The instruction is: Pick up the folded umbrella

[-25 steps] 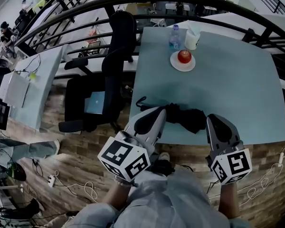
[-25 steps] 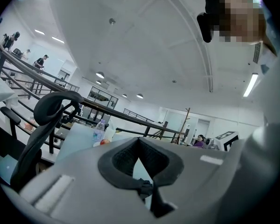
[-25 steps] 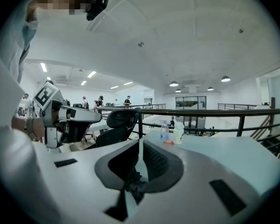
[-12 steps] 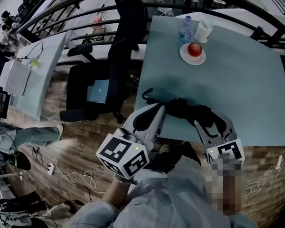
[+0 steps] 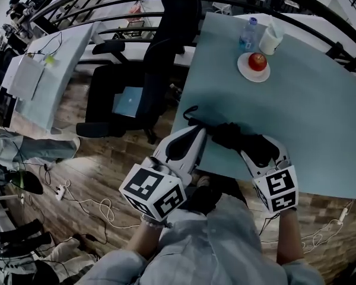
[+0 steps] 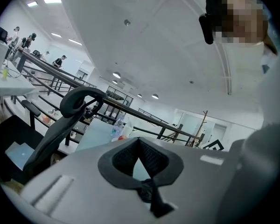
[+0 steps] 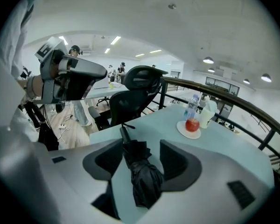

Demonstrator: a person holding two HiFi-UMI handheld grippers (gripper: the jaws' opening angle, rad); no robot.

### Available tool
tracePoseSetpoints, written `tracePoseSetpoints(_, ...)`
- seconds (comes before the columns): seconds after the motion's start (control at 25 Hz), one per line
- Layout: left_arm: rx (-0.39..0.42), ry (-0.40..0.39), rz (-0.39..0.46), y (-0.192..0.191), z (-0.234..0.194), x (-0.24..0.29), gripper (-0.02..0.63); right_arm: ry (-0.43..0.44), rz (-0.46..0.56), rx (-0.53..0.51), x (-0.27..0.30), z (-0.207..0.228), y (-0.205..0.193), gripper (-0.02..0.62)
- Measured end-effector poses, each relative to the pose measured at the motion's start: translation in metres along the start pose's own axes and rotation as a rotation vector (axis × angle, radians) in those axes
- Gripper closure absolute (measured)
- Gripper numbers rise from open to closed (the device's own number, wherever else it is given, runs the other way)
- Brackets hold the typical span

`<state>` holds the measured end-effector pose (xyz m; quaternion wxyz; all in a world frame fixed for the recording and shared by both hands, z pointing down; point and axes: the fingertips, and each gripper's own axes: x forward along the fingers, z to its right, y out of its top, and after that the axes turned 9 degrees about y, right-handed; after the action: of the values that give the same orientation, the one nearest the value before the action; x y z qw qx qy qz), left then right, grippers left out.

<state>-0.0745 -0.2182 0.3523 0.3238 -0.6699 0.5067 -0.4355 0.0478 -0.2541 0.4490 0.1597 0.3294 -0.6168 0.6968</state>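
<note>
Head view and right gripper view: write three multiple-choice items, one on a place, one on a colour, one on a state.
1. The apple rests: A on the plate; B on the chair; C on the floor.
2. The folded umbrella is: A red; B black; C white.
3. The right gripper has its jaws: A clamped on the bottle; B apart around the umbrella; C pressed together, empty.

1 A: the apple sits on the white plate.
2 B: its fabric is black all over.
3 B: the jaws have just been opening and flank the umbrella without pressing it.
</note>
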Motion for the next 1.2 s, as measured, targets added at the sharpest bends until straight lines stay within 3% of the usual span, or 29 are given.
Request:
tracePoseSetpoints(0.4,-0.051,0.122,0.022,0.001,-0.022,0.008,0.601,0.134,-0.206,-0.183,0.048,0.006,-0.025,0.356)
tracePoseSetpoints(0.72,-0.100,0.235,0.046,0.002,-0.041,0.007,0.601,0.254,-0.391,-0.187,0.078,0.008,-0.053,0.352)
tracePoseSetpoints(1.0,-0.126,0.303,0.063,-0.004,-0.050,0.002,0.601,0.337,-0.447,-0.210,0.097,0.002,-0.068,0.351)
tracePoseSetpoints(1.2,-0.143,0.336,0.071,-0.006,-0.058,0.000,0.601,0.366,-0.553,-0.216,0.109,0.003,-0.085,0.341)
